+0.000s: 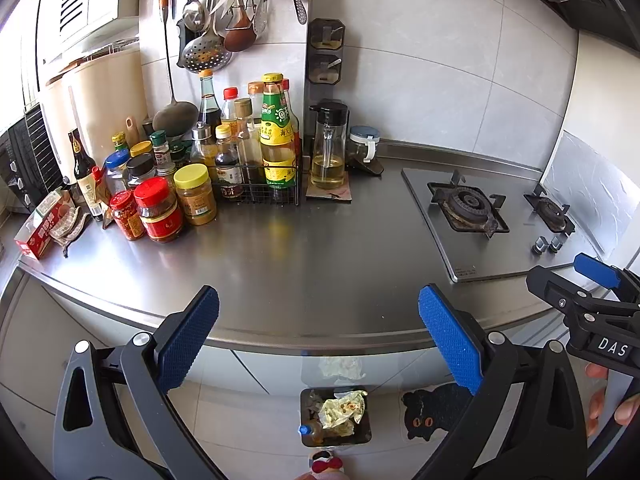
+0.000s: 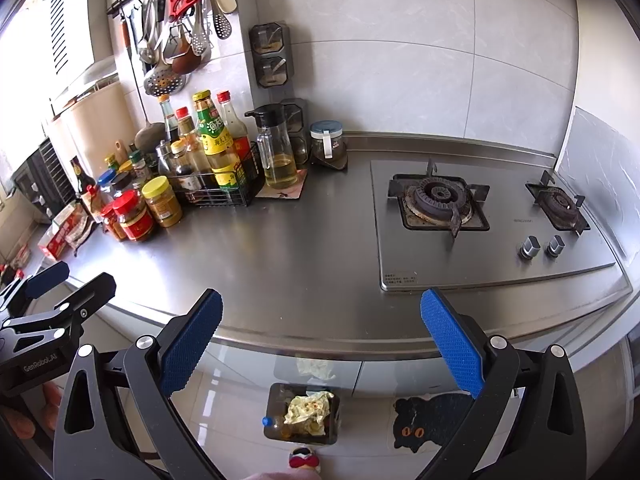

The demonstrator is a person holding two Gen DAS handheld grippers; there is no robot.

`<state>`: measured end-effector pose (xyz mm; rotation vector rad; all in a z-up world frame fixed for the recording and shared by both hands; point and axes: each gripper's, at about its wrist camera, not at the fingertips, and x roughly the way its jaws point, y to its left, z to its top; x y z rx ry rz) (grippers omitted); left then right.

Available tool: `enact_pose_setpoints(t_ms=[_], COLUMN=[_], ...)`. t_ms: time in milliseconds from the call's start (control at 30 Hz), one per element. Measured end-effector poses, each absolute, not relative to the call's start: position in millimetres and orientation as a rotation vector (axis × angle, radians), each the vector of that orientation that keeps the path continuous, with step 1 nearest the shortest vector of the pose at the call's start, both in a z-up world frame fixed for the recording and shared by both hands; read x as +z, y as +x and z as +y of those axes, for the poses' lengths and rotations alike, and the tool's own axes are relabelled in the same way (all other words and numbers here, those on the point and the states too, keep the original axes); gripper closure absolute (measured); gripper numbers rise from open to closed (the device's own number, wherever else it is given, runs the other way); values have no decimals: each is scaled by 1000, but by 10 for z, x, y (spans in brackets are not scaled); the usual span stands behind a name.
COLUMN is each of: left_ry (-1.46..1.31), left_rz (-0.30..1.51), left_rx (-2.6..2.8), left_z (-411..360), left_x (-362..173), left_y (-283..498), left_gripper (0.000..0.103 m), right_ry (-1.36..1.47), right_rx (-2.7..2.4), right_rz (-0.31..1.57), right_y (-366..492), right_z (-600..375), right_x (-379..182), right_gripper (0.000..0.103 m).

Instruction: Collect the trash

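A dark trash bin (image 1: 362, 436) stands on the floor below the counter's front edge, holding crumpled yellowish wrappers (image 1: 342, 412) and a bottle with a blue cap (image 1: 306, 430). It also shows in the right wrist view (image 2: 276, 398) with the wrappers (image 2: 306, 410). My left gripper (image 1: 318, 332) is open and empty above the counter edge, over the bin. My right gripper (image 2: 322, 332) is open and empty, and shows at the right of the left wrist view (image 1: 576, 280). The left gripper shows at the left of the right wrist view (image 2: 70, 280).
A steel countertop (image 1: 320, 264) carries jars and sauce bottles (image 1: 192, 184) at back left, an oil dispenser (image 1: 328, 148) and a gas stove (image 1: 488, 216) at right. Utensils (image 1: 216, 20) hang on the wall. A cat floor mat (image 1: 432, 412) lies beside the bin.
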<state>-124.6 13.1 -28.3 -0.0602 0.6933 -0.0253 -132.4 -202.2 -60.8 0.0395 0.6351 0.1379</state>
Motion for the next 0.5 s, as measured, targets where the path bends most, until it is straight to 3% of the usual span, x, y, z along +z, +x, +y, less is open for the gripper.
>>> enact_pose_setpoints(t_ms=[500], left_ry=[-64], left_rz=[684], left_rx=[-21], left_z=[145], left_x=[-287], left_y=[-1216], left_gripper=[8], right_ry=[36], right_rx=[137], right_rz=[638], right_y=[-1270], right_z=[-2046], right_x=[-603], right_gripper=[3])
